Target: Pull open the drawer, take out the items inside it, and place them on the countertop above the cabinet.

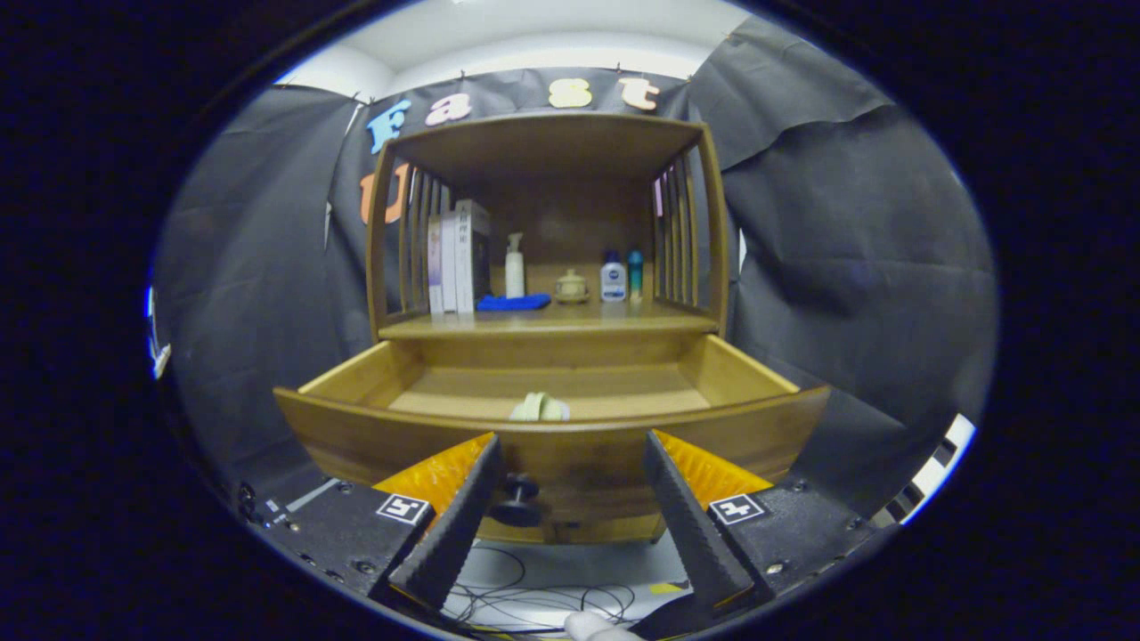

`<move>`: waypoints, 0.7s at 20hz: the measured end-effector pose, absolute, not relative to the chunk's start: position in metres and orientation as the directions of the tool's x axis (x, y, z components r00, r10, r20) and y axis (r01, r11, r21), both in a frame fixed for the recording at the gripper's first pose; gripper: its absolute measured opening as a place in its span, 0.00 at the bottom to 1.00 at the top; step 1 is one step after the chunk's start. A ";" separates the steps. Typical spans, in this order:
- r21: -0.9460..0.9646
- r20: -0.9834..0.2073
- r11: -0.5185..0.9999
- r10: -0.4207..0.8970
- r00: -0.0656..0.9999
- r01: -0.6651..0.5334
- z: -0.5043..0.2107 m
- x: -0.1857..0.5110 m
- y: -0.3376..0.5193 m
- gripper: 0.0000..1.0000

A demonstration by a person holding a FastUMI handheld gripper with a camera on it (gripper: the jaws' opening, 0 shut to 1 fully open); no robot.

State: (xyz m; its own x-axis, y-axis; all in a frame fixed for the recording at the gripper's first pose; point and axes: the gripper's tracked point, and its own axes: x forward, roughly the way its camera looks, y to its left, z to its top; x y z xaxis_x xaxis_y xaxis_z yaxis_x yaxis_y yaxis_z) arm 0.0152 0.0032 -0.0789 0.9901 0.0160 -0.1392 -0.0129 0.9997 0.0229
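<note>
Hovering with gripper fingers spread wide, holding nothing, the drawer already pulled out. A pale rolled item lies just behind its front panel (looks soft, light). I'd pinch it across the middle.

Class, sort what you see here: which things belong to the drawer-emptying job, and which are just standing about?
Job: open drawer; its knob; pale item inside it; countertop; open gripper.
Standing about: boxes, pump bottle, blue cloth, small jar, two bottles.
</note>
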 end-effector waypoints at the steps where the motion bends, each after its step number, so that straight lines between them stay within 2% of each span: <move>1: 0.025 -0.120 1.000 0.011 0.993 -0.008 -0.063 0.016 -0.001 0.99; 10: 0.076 -0.010 0.996 0.043 0.999 -0.042 0.076 0.084 0.004 0.98; 14: 0.022 -0.088 0.998 0.053 0.995 -0.051 0.095 0.135 0.030 0.99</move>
